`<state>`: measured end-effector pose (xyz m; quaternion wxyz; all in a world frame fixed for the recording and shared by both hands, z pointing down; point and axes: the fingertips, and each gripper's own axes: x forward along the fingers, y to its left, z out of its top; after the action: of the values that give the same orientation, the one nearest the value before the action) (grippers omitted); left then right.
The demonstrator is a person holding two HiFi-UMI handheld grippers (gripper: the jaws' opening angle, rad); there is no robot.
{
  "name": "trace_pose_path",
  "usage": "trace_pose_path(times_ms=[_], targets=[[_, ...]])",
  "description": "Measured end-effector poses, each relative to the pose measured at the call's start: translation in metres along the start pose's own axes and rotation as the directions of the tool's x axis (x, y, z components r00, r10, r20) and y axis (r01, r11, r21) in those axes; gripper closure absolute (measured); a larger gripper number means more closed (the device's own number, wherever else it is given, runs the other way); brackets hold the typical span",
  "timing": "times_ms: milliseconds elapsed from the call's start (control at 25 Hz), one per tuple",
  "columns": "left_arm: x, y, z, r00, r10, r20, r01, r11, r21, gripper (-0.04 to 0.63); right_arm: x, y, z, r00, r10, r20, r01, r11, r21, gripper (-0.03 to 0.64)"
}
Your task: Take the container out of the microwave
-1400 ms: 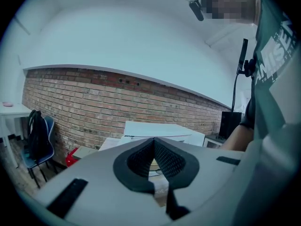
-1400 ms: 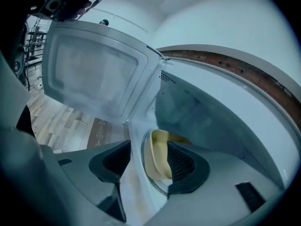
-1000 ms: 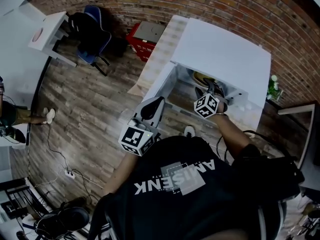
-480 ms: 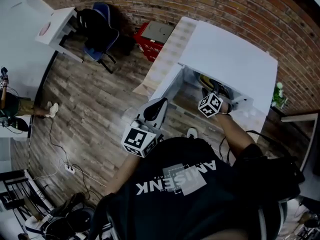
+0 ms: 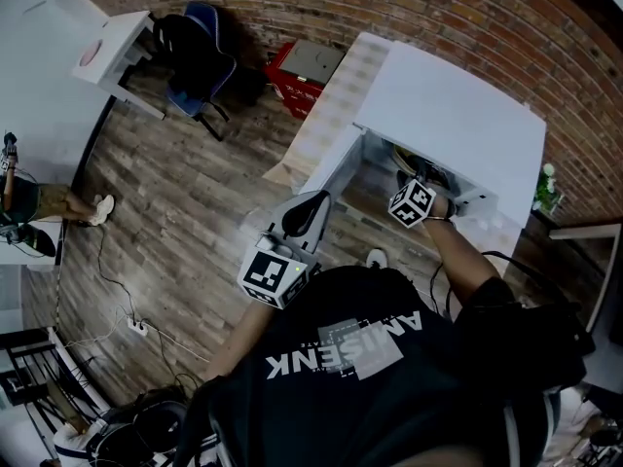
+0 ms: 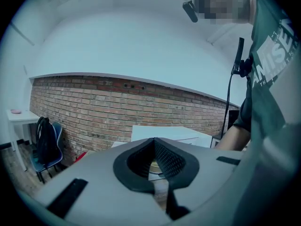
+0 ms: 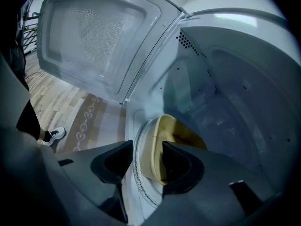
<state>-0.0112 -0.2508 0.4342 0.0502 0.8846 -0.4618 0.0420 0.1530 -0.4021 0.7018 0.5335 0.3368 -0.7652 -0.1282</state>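
- My left gripper (image 6: 154, 147) hangs close to my body, outside the microwave. Its jaws are together with nothing between them, so it has no part in this step.
- My right gripper (image 7: 146, 149) is angled down into the open oven with its jaws apart. They have just been closing a little. The near wall of the yellow container (image 7: 181, 133) stands between them, one jaw outside it and the other over its inside.
- I see a gap between the outer jaw and that wall (the inner pad's contact is harder to judge), so I read this as no grip yet.
- The container sits on the glass turntable (image 7: 139, 175) inside the microwave (image 7: 225, 79) and looks unlifted.
- Beyond it, the microwave door (image 7: 94, 36) is swung fully open, so the way out looks free.
- My judgement of progress is that opening the door and reaching in are done and the grasp is about to be made.
- What is left is clamping on the wall, lifting off the turntable, drawing the container out past the door frame and setting it down.
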Motion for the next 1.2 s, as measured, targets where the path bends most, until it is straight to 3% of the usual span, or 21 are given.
trace_pose_path(times_ms=[200,280,320,720,1200], targets=[[-0.006,0.005,0.002,1.0,-0.001,0.009,0.001,1.0,-0.003,0.583,-0.004,0.001,0.005,1.0,-0.002,0.002,0.002,1.0,0.007,0.433],[-0.008,0.006,0.002,1.0,-0.001,0.013,0.002,1.0,-0.009,0.583,-0.007,-0.002,0.006,1.0,-0.021,0.01,0.02,1.0,0.024,0.535],[-0.009,0.007,0.003,1.0,-0.002,0.014,0.002,1.0,-0.01,0.583,-0.008,-0.003,0.006,1.0,-0.022,0.009,0.021,0.999,0.032,0.544],[-0.024,0.008,0.008,0.999,-0.019,0.035,0.019,1.0,-0.016,0.583,-0.021,0.009,0.007,1.0,-0.01,0.004,0.01,0.997,0.075,0.566],[-0.037,-0.003,0.012,0.992,-0.106,0.062,0.106,0.994,0.009,0.583,-0.051,0.036,0.015,1.0,0.024,0.017,-0.027,0.988,0.155,0.569]])
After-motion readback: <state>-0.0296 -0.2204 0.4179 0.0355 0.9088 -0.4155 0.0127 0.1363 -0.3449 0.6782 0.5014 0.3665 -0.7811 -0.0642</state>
